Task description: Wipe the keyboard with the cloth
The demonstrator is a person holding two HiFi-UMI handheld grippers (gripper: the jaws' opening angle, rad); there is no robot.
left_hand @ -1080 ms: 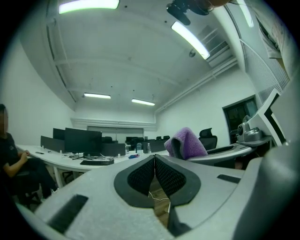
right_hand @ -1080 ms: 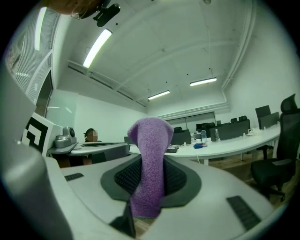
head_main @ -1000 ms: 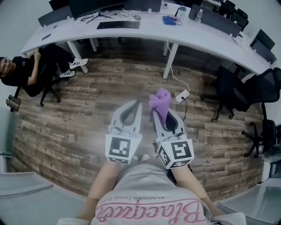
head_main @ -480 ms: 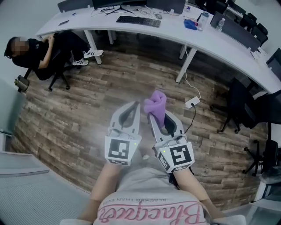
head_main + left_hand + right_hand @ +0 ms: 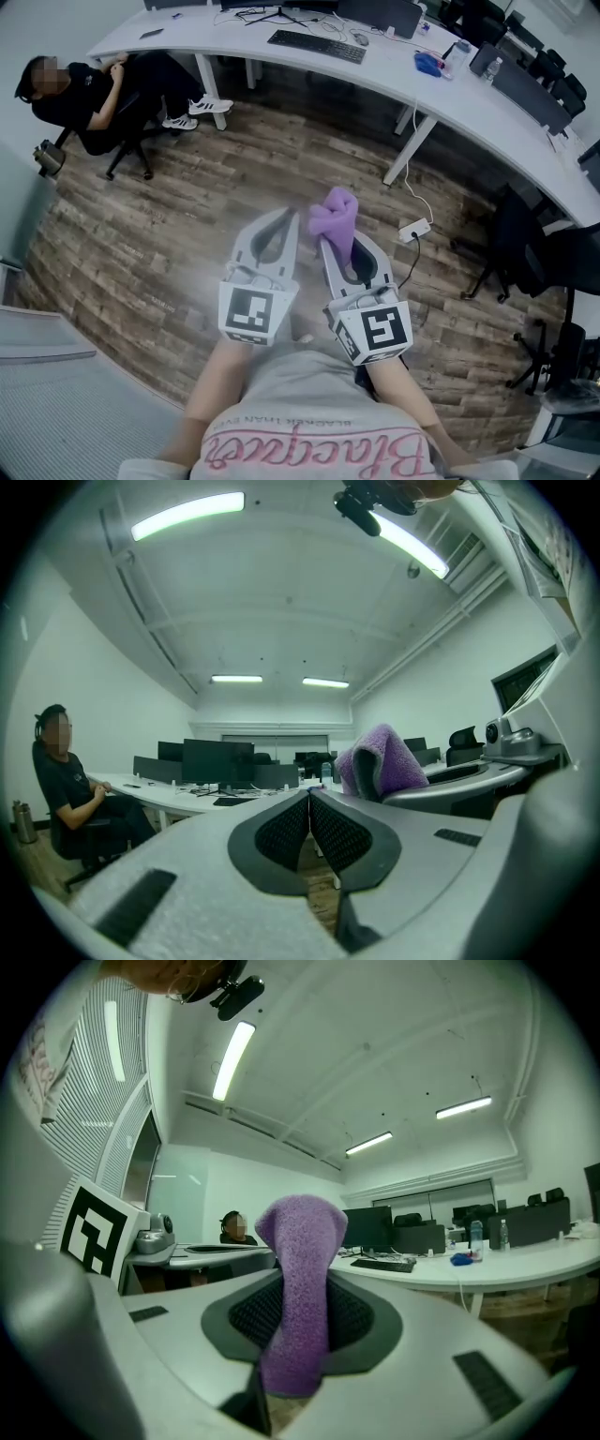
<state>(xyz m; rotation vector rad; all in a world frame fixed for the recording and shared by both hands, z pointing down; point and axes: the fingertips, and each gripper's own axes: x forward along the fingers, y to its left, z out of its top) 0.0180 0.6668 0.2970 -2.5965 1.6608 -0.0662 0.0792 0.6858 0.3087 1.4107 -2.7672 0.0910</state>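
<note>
Left tongs [image 5: 283,223]: pressed together with nothing between them, held out over the wooden floor just beside the right pair.
Right tongs [image 5: 302,1309]: pinching the purple cloth [image 5: 335,216], which stands up in a fold between the pads.
Keyboard [image 5: 316,46]: black, lying on the curved white desk [image 5: 450,94] far ahead, well apart from the cloth.
Step in hand: I judge this to be the approach. No wiping has begun.
Doing it well: I'd come up square to the keyboard and hold the pinch firm so the fold doesn't slip. Then I'd lay the cloth's free end flat on the keys and draw it lightly along the rows. The left tongs could steady the keyboard's edge.
Watch: a seated person [image 5: 80,89] at the desk's left end, and a power strip [image 5: 413,229] on the floor ahead.
</note>
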